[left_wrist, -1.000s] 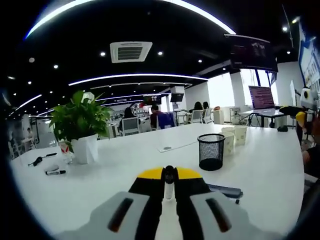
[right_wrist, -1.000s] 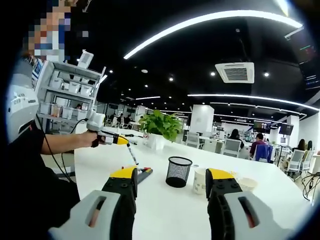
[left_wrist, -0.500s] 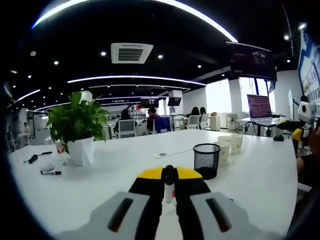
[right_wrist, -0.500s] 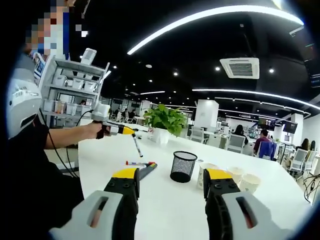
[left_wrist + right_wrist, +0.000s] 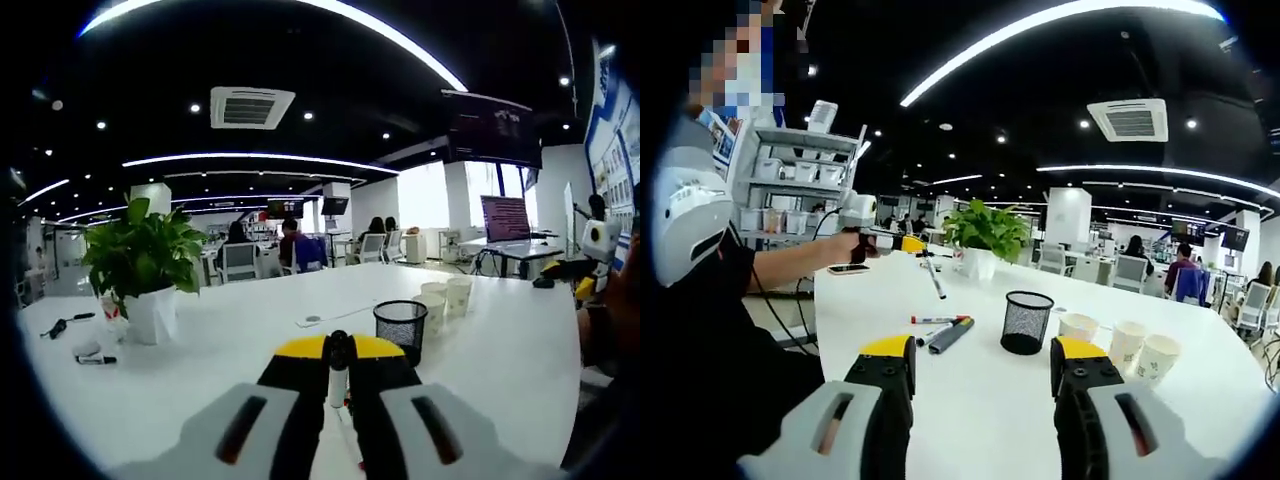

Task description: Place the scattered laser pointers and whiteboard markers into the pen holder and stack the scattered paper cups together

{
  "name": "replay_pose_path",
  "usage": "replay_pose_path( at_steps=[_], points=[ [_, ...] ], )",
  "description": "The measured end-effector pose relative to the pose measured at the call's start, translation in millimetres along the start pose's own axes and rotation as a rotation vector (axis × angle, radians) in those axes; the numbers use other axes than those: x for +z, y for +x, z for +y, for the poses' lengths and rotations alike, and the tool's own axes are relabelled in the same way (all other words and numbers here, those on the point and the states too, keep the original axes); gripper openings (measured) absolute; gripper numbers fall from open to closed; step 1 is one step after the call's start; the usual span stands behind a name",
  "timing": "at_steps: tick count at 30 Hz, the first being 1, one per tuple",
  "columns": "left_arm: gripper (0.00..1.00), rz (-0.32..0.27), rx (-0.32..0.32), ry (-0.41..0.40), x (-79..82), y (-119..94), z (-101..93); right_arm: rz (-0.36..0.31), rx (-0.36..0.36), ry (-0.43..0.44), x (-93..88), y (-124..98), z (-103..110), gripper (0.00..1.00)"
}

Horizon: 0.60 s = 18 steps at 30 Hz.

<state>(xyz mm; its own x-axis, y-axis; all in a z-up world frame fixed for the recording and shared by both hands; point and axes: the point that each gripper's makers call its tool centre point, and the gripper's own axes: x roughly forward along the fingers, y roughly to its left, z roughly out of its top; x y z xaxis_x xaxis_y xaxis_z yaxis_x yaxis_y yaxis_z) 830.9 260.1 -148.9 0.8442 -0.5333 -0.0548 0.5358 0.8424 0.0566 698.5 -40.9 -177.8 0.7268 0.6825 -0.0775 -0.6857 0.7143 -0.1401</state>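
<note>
My left gripper [image 5: 338,352] is shut on a white whiteboard marker [image 5: 338,372] with a dark cap, held above the white table [image 5: 250,340]. Seen from the right gripper view, the left gripper [image 5: 912,244] is in a person's hand, and the marker [image 5: 934,279] hangs slanting from it. The black mesh pen holder [image 5: 401,327] [image 5: 1026,322] stands mid-table. Paper cups [image 5: 446,299] stand behind it; three cups [image 5: 1127,346] stand to its right. A red-capped marker [image 5: 934,320] and a dark laser pointer [image 5: 952,335] lie left of the holder. My right gripper [image 5: 985,365] is open and holds nothing.
A potted plant [image 5: 143,268] [image 5: 985,233] stands on the table's far side. Another marker [image 5: 92,359] and a black object [image 5: 62,323] lie near it. A phone [image 5: 847,269] lies by the person's arm. Office chairs and people sit beyond the table.
Both views have shifted. The left gripper, still shut on the marker, sits higher above the table. In the right gripper view more of the table, the lying marker and the cups show.
</note>
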Motion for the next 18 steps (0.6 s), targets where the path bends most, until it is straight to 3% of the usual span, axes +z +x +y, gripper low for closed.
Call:
replay_pose_path(
  at_steps=[7,15,18],
  points=[
    [0.10,-0.022,-0.015,0.001,20.7,3,-0.2,0.021,-0.002,-0.017,-4.6,1,0,0.56],
    [0.10,-0.049,-0.021,-0.014,25.0,4,-4.9,0.039,-0.005,-0.031,-8.1,1,-1,0.56],
    [0.10,-0.067,-0.043,-0.020,41.5,9,-8.7,0.058,-0.002,-0.043,-11.5,2,0,0.56]
  ],
)
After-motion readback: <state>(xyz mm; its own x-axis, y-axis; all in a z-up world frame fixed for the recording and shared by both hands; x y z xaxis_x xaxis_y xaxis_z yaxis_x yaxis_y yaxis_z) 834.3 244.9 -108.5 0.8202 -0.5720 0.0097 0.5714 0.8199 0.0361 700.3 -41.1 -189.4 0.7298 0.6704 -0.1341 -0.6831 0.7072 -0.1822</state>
